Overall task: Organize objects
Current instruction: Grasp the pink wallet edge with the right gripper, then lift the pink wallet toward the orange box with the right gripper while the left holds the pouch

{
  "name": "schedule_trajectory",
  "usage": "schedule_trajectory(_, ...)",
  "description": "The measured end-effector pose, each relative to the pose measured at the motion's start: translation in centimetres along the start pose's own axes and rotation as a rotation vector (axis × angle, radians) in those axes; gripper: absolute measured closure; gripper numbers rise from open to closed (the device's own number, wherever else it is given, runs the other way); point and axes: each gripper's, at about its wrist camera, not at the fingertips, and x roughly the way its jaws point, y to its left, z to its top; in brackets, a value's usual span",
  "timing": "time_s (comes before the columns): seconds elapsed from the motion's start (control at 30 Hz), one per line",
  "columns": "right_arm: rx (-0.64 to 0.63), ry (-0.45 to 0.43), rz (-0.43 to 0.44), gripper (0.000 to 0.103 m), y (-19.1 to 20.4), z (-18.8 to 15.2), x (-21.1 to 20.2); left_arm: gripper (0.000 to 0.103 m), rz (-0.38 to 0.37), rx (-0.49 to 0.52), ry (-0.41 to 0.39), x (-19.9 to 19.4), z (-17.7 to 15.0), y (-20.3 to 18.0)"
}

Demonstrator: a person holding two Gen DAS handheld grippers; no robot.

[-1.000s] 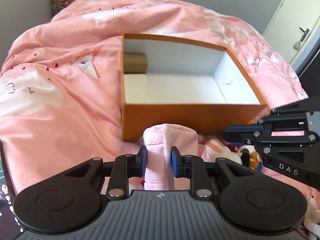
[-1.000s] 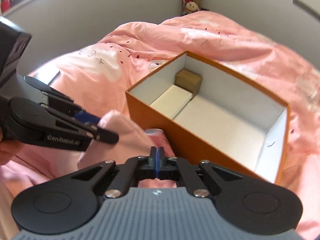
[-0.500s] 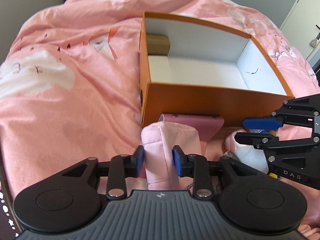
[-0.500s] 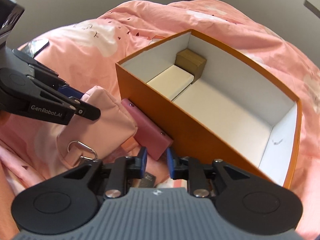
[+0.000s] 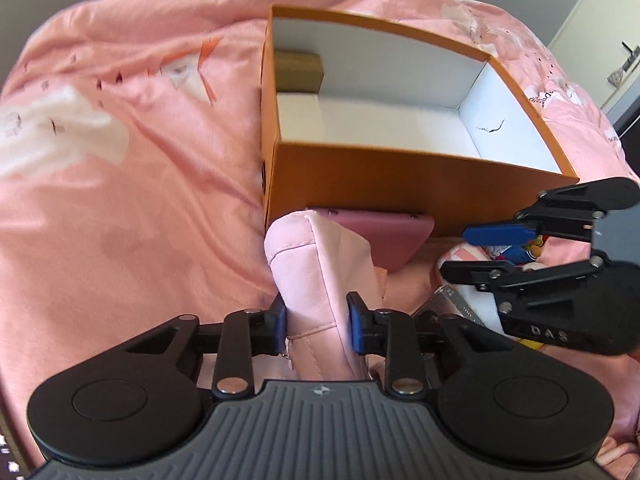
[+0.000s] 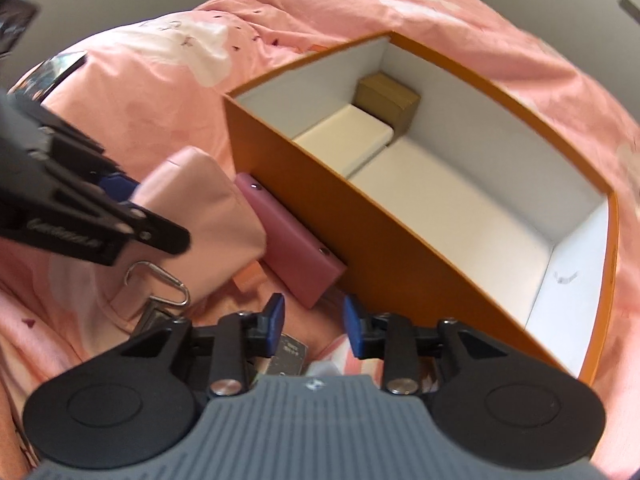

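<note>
The left gripper is closed on a soft pale pink fabric pouch, pinched between its blue pads. The right gripper is held parted, nothing gripped, above a dusky pink rectangular case lying against the orange cardboard box. A small brown carton is seen inside. All rests on a pink patterned duvet; grey walls stand behind.
</note>
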Motion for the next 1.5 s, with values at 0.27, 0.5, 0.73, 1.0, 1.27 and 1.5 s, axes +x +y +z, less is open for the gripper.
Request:
schedule_trajectory(0.27,0.216,-0.001,0.056,0.055,-2.3,0.1,2.6,0.072,0.046,0.007,-0.035,-1.1,0.3,0.2)
schedule_trajectory(0.5,0.246,0.017,0.086,0.088,-2.1,0.1,5.4,0.072,0.063,-0.014,-0.067,-2.1,0.2,0.4)
schedule_trajectory(0.73,0.195,-0.007,0.073,0.100,-1.1,0.0,3.1,0.072,0.077,-0.043,-0.069,-2.2,0.2,1.0)
schedule_trajectory(1.0,0.122,-0.075,0.057,0.103,0.4,-0.1,-2.4,0.072,0.073,-0.048,-0.068,-2.1,0.0,0.8)
schedule_trajectory(1.27,0.096,-0.104,0.056,0.103,1.0,-0.2,-5.4,0.072,0.055,-0.016,-0.070,-0.6,0.0,-0.5)
schedule_trajectory(1.5,0.109,-0.096,0.029,0.103,1.6,-0.6,-2.8,0.072,0.061,-0.010,-0.069,0.3,0.2,-0.7)
